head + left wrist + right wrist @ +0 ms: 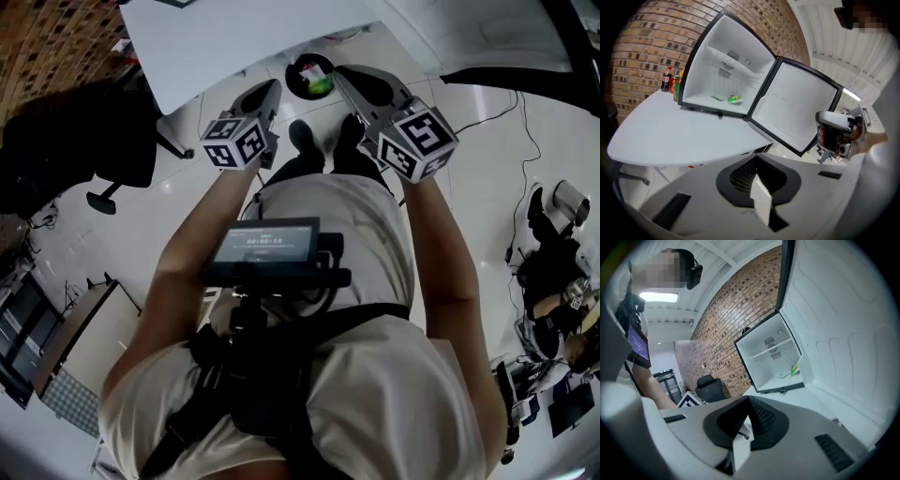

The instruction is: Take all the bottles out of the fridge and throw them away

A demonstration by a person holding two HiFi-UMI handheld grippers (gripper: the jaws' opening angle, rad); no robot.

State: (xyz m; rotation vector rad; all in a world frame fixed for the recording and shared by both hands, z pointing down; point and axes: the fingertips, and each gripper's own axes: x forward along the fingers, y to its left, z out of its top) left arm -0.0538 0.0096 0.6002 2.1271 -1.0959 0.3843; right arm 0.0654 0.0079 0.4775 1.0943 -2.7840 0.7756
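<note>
A small white fridge (717, 56) stands open on a white table (679, 136). One green bottle (735, 99) lies on the fridge floor, and shows again in the right gripper view as the green bottle (794, 369). My left gripper (757, 176) is shut with nothing in it, held back from the table edge. My right gripper (749, 416) is also shut and empty, beside the open fridge door (843, 333). In the head view both hang low over the floor, the left gripper (261, 101) and right gripper (366, 89) on either side of a black bin (292, 73) holding something green.
Two or three cola-type bottles (670, 82) stand on the table left of the fridge, against a brick wall (642, 51). A black office chair (103, 141) is on the left. Cables and equipment (553, 272) lie on the floor at right.
</note>
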